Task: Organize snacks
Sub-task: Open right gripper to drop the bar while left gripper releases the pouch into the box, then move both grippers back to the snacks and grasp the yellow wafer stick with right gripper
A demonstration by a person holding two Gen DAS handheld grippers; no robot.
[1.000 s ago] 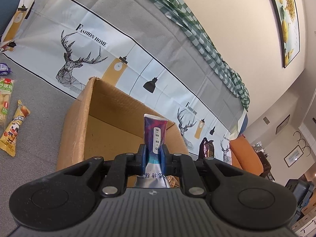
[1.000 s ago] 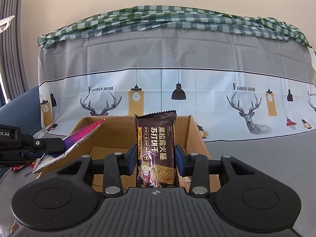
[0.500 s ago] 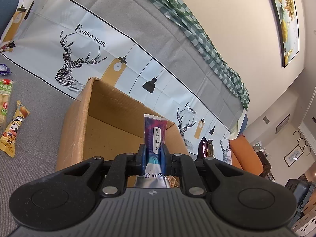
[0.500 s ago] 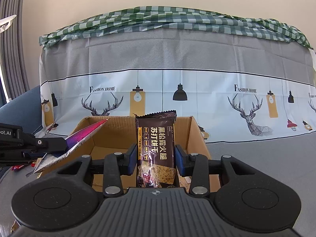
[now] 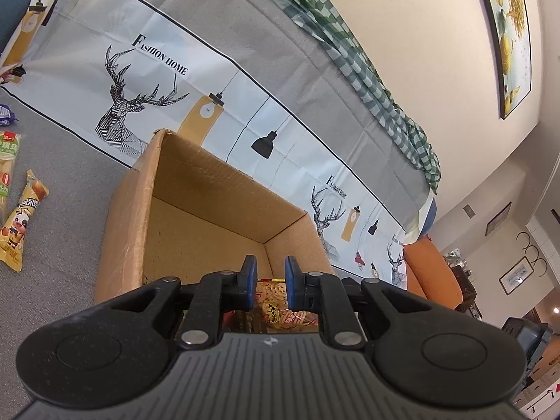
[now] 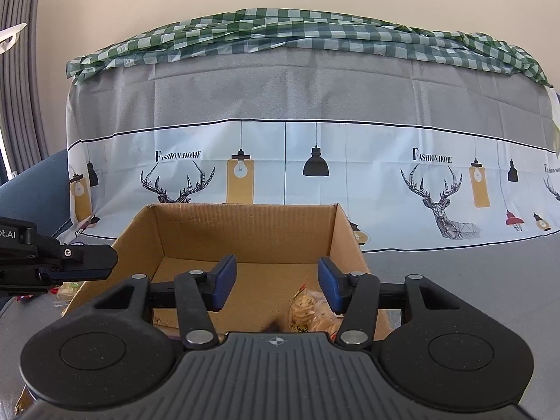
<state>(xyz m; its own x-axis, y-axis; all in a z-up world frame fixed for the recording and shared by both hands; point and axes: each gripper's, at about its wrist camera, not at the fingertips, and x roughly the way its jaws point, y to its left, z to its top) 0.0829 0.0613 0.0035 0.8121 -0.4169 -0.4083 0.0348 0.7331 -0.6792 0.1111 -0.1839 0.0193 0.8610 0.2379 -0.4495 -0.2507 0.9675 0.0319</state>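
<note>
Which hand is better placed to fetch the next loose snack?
Left: its tongs are empty, and the loose snack packets lie on the grey surface on its side of the box.

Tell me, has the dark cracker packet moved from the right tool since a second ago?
Yes. It is gone from the right tool, whose jaws are opening empty above the cardboard box; presumably it dropped inside.

Surface: grey cloth-covered surface (image 5: 70, 210).
On it: open cardboard box (image 5: 129, 231); yellow snack packet (image 5: 21, 224) and green snack packet (image 5: 7, 161), left of the box.
</note>
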